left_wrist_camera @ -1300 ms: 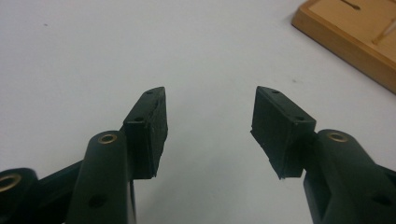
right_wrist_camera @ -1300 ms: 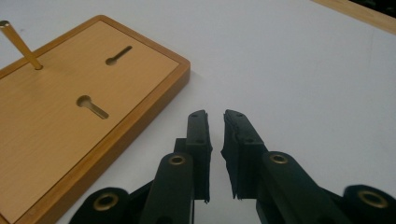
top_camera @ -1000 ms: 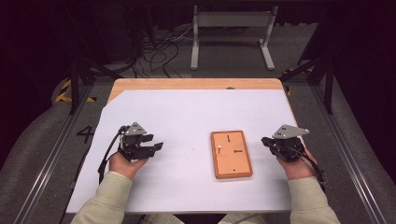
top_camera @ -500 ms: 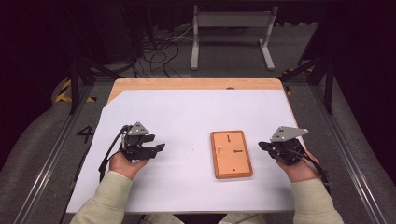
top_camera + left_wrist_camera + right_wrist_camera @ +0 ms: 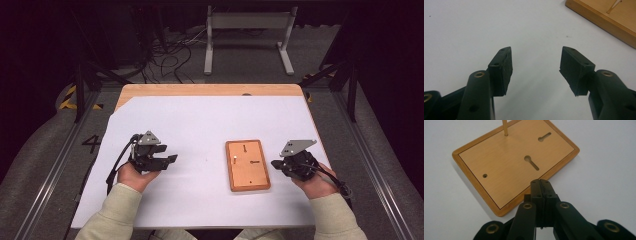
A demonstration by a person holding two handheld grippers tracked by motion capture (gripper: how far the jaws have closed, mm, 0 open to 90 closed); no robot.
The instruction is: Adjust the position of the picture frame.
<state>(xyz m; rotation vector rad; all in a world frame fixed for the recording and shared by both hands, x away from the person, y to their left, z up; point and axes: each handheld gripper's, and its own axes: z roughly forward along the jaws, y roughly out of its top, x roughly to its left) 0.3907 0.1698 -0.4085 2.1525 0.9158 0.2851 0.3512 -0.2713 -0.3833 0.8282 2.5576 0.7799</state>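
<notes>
An orange wooden board (image 5: 247, 165) lies flat on the white table sheet (image 5: 210, 130); it has two keyhole slots (image 5: 532, 162), a small hole (image 5: 484, 175) and a thin upright peg (image 5: 504, 127). My right gripper (image 5: 275, 164) sits just right of the board, pointing at its edge; in the right gripper view (image 5: 541, 185) its jaws are pressed together with nothing between them. My left gripper (image 5: 172, 158) rests on the sheet left of the board, apart from it. Its pads (image 5: 504, 66) stand apart over bare sheet, with the board's corner (image 5: 604, 18) farther off.
The table's wooden far edge (image 5: 210, 90) shows beyond the sheet. Behind the table stand a grey metal frame (image 5: 247, 30) and loose cables (image 5: 170, 55) on the floor. Metal rails (image 5: 55, 165) run along both sides.
My right gripper has drifted slightly right, away from the board's edge. The left gripper has stayed put.
</notes>
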